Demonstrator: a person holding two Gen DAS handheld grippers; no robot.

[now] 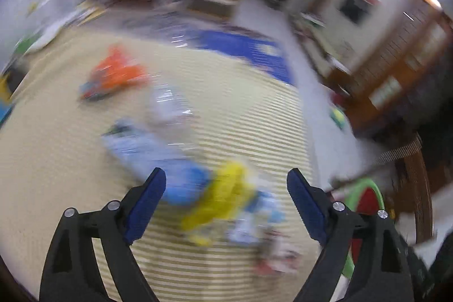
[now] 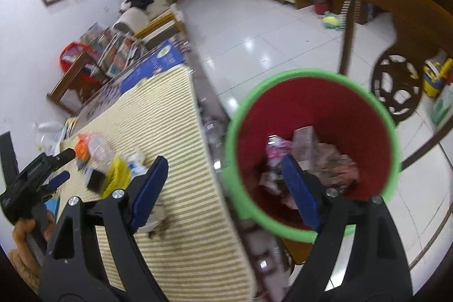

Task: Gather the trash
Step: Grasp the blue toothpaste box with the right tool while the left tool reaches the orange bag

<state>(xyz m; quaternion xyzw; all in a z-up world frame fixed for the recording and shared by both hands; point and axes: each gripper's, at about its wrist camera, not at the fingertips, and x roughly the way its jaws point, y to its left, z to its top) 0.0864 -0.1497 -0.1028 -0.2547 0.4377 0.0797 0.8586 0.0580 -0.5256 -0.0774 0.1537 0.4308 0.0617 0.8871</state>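
A red bin with a green rim (image 2: 311, 74) stands beside the table and holds crumpled wrappers (image 2: 305, 143). My right gripper (image 2: 223, 163) is open and empty, with one finger over the striped cloth (image 2: 175, 109) and the other over the bin's mouth. On the cloth lie a yellow wrapper (image 2: 117, 169), an orange wrapper (image 2: 80, 146) and clear plastic (image 2: 97, 146). The left wrist view is blurred. There my left gripper (image 1: 226, 177) is open just above the yellow wrapper (image 1: 223, 197) and a blue packet (image 1: 158, 152), holding nothing. The orange wrapper (image 1: 116, 72) lies farther off.
A crumpled scrap (image 2: 158, 222) lies under my right gripper's left finger. A blue box (image 2: 158, 61) sits at the table's far end. Carved wooden furniture (image 2: 396, 87) and toys (image 2: 433, 75) stand on the tiled floor right of the bin. The bin's rim (image 1: 365, 187) shows right of my left gripper.
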